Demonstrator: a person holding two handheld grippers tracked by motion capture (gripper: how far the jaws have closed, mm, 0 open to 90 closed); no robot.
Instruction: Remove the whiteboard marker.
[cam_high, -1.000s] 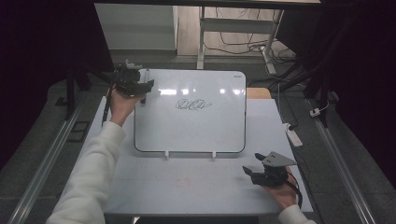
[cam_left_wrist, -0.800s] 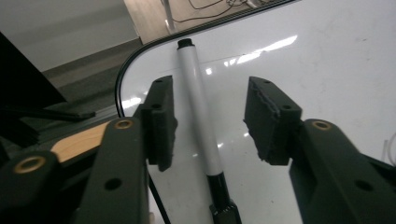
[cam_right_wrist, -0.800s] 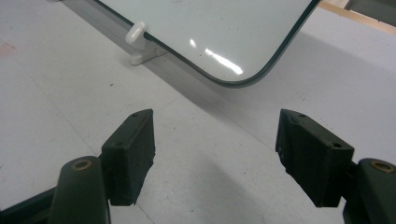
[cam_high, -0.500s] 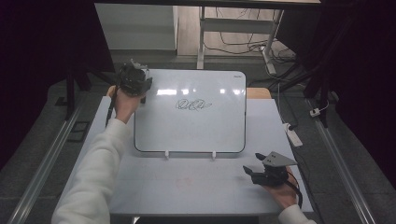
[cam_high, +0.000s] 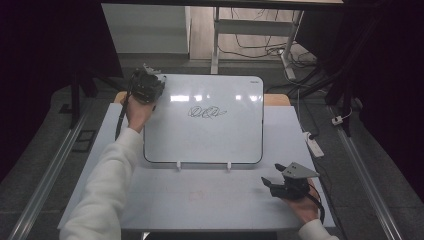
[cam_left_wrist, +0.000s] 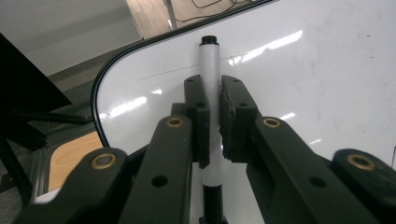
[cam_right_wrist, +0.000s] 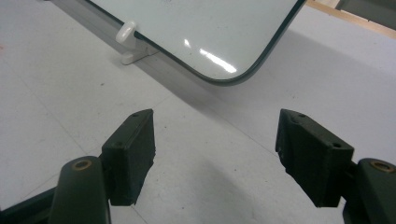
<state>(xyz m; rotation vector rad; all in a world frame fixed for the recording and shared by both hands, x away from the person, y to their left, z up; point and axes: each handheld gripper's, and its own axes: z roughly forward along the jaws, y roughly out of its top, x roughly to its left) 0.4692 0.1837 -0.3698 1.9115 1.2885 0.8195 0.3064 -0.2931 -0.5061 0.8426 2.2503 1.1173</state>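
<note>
A white-barrelled marker with a black cap lies along the top-left corner of the whiteboard. My left gripper has just been closing and now stands shut on it, both pads pressed to the barrel. In the high view the left gripper sits over that corner of the board, above a black scribble. My right gripper rests low over the table near the front right. Its jaws stand wide open with nothing between them, facing the whiteboard's near corner.
The board leans on two white clips on the pale table top. A white power strip lies on the floor to the right. Table legs and cables stand beyond the far edge.
The left gripper's jaws have drawn together at the board's top-left corner and the hand has edged slightly right. The right hand has stayed put.
</note>
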